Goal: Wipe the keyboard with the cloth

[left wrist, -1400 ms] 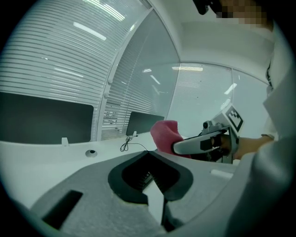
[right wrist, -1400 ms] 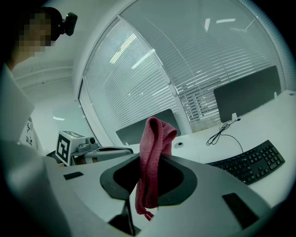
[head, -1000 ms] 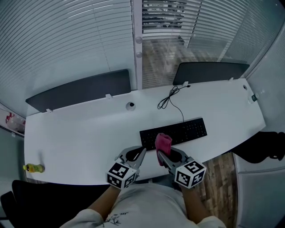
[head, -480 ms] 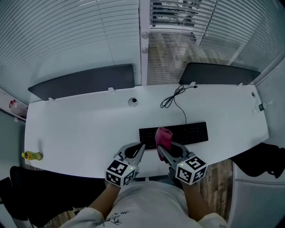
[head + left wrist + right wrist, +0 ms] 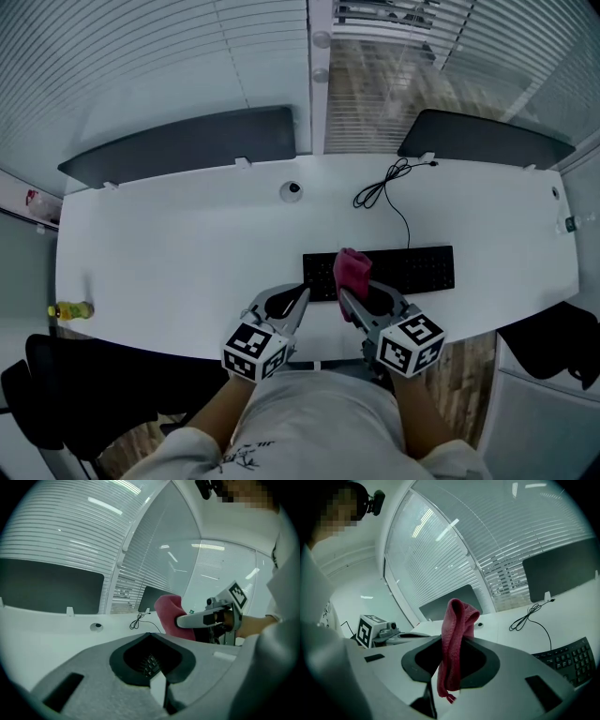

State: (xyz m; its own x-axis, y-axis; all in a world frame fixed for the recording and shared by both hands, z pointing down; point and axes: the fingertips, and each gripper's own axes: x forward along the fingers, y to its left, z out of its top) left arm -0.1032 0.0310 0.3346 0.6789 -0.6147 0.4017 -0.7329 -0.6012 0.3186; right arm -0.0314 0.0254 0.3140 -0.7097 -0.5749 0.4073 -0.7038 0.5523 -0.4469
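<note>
A black keyboard (image 5: pixel 403 270) lies on the white desk (image 5: pixel 169 272), its cable (image 5: pixel 384 192) running to the back edge. My right gripper (image 5: pixel 345 294) is shut on a red cloth (image 5: pixel 353 269) that sticks up from the jaws over the keyboard's left part. In the right gripper view the cloth (image 5: pixel 454 644) hangs folded between the jaws, with the keyboard (image 5: pixel 569 660) at the lower right. My left gripper (image 5: pixel 302 298) is shut with nothing in it, beside the right one at the desk's near edge. The left gripper view shows the cloth (image 5: pixel 171 616) to its right.
A small yellow bottle (image 5: pixel 70 309) lies at the desk's near left edge. A round cable port (image 5: pixel 292 191) sits near the back. Dark partition panels (image 5: pixel 187 141) stand behind the desk. A black chair (image 5: pixel 553 352) is at the right.
The head view has shifted, so the desk sits a little to the right in the frame. Both grippers keep their pose by the keyboard; the cloth stays in the right jaws.
</note>
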